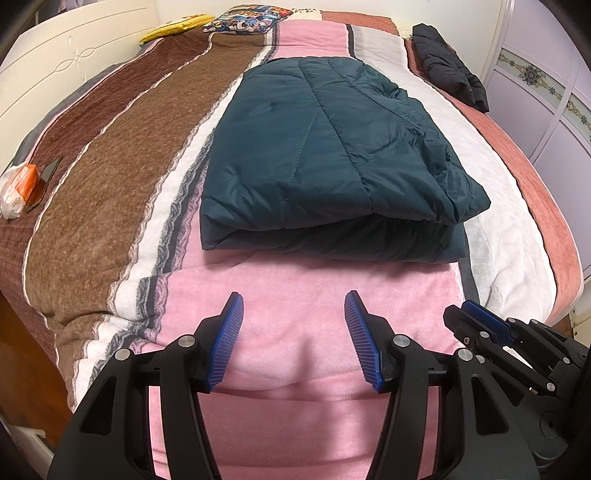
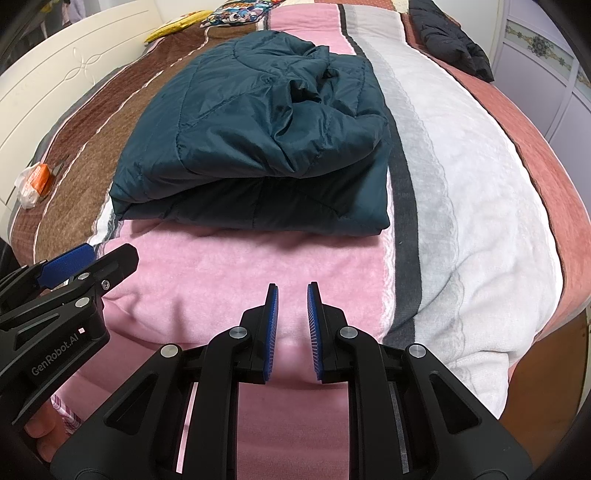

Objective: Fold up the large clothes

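Observation:
A dark teal quilted jacket (image 1: 317, 155) lies folded into a thick rectangular bundle on the pink stripe of the bed; it also shows in the right wrist view (image 2: 255, 140), with its top layer rumpled at the right. My left gripper (image 1: 293, 299) is open and empty, hovering over the pink blanket just short of the jacket's near edge. My right gripper (image 2: 291, 288) is open with a narrow gap, empty, also short of the jacket. Each gripper shows in the other's view: the right one (image 1: 476, 314) at lower right, the left one (image 2: 85, 258) at lower left.
The bed is covered with a striped blanket (image 1: 122, 177) in brown, white, pink and red. A black puffy jacket (image 1: 447, 62) lies at the far right. A yellow item (image 1: 177, 27) and a patterned pillow (image 1: 247, 18) lie at the head. An orange-and-white packet (image 1: 18, 188) lies at the left edge. A white headboard (image 1: 66, 62) stands left, and a wardrobe (image 1: 543, 88) right.

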